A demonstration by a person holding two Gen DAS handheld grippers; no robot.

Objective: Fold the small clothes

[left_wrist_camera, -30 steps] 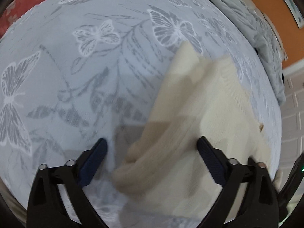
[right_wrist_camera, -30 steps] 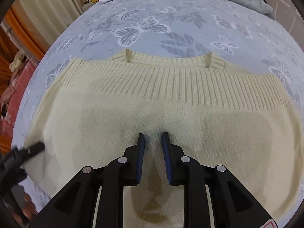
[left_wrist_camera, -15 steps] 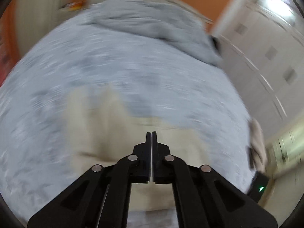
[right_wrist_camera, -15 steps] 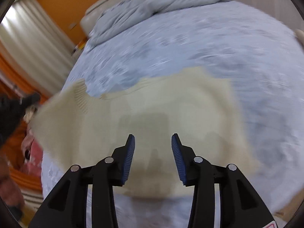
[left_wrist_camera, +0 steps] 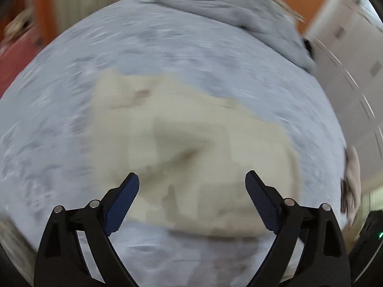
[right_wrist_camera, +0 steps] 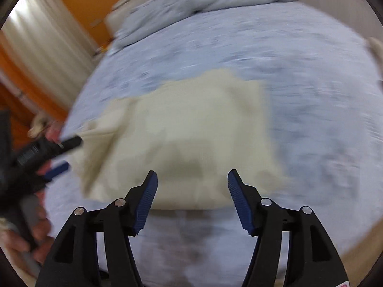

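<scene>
Two views show us the same cream sweater [left_wrist_camera: 191, 148], and both are blurred. It lies folded on the pale blue bedsheet [left_wrist_camera: 59, 119], near the front edge of the bed. In the left wrist view we see the left gripper [left_wrist_camera: 192, 183] with its jaws spread wide and opening, above the near part of the sweater, with nothing pinched between the pads. A crease and a darker shadow on the knit show only here. This view also gives us a white wardrobe [left_wrist_camera: 354, 59] at the right and a small beige cloth [left_wrist_camera: 353, 174] at the edge of the bed. In the right wrist view the right gripper [right_wrist_camera: 192, 183] is opening too, its pads apart over the near hem, and they grip nothing. Only this view shows us the other tool from outside, at the left edge just beside the sweater, held by a hand [right_wrist_camera: 31, 234]. We also see a crumpled grey duvet [right_wrist_camera: 203, 2] at the far end and a light curtain [right_wrist_camera: 47, 35].
</scene>
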